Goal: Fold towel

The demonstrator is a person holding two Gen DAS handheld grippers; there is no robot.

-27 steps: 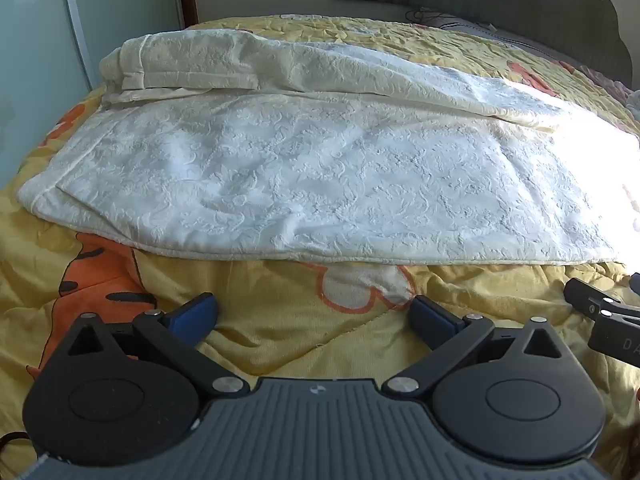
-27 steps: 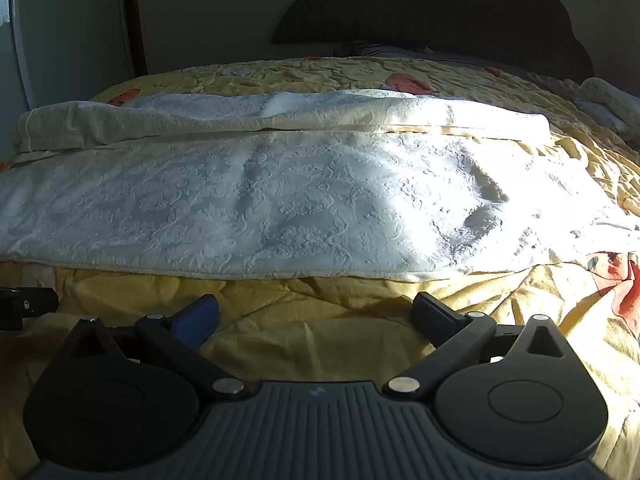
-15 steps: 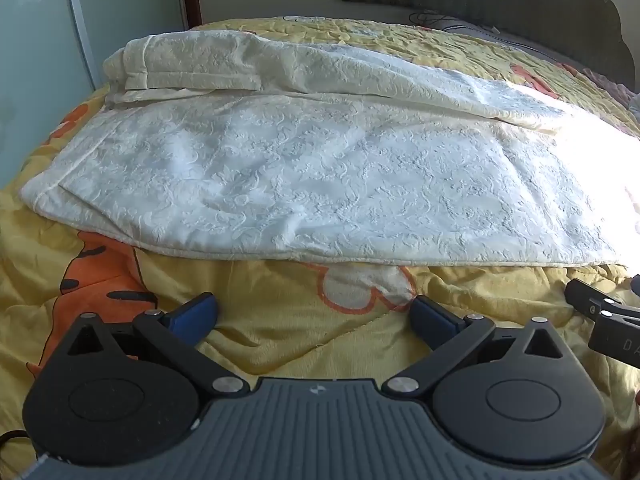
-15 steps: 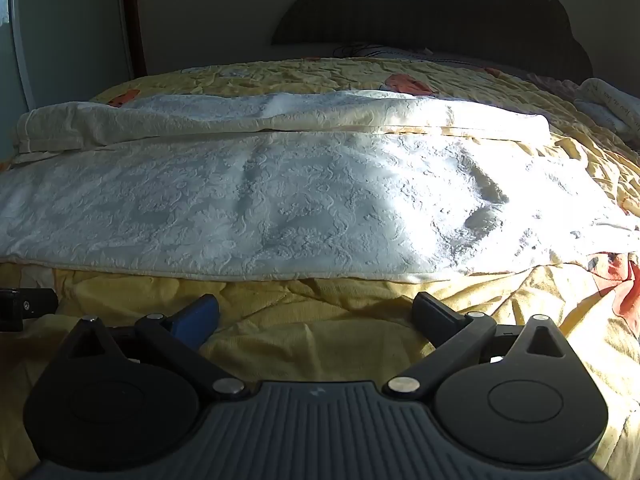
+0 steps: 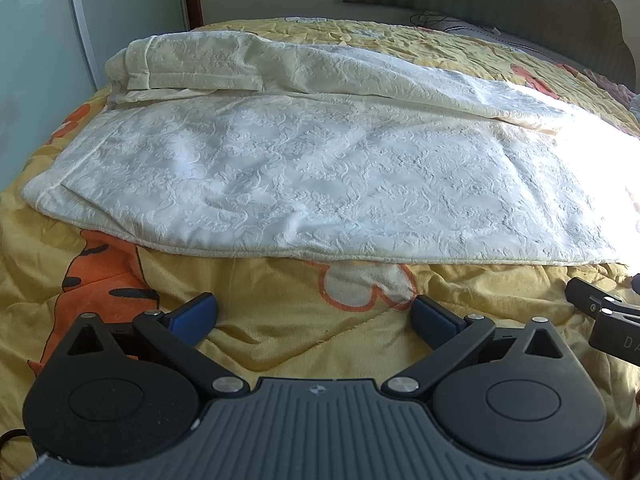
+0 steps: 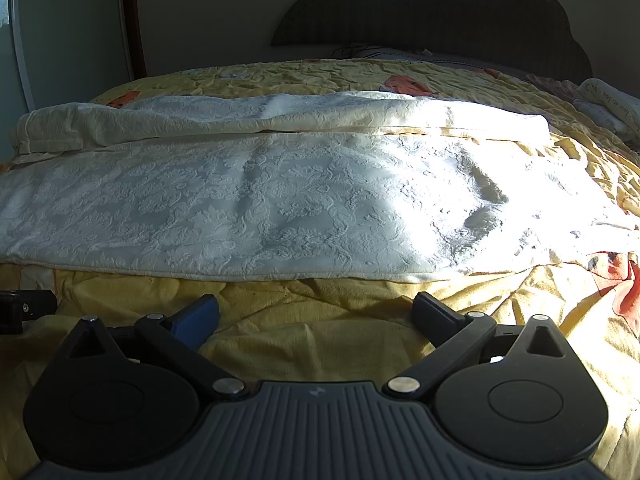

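A cream towel with a raised floral pattern lies spread across the bed, its far edge folded over into a thick band. The same towel fills the middle of the right wrist view, bright with sunlight on its right side. My left gripper hovers open over the yellow bedspread just short of the towel's near hem, nothing between its blue pads. My right gripper stands open the same way, a little in front of the near hem. Part of the right gripper shows at the left wrist view's right edge.
The yellow bedspread has orange cartoon prints and is wrinkled. A dark scalloped headboard stands at the far end. A glass door and wall run along the left side. Folded pale cloth lies at the far right.
Both views have barely shifted; the towel sits a touch higher in the left wrist view. Both grippers remain open and nothing was grasped.
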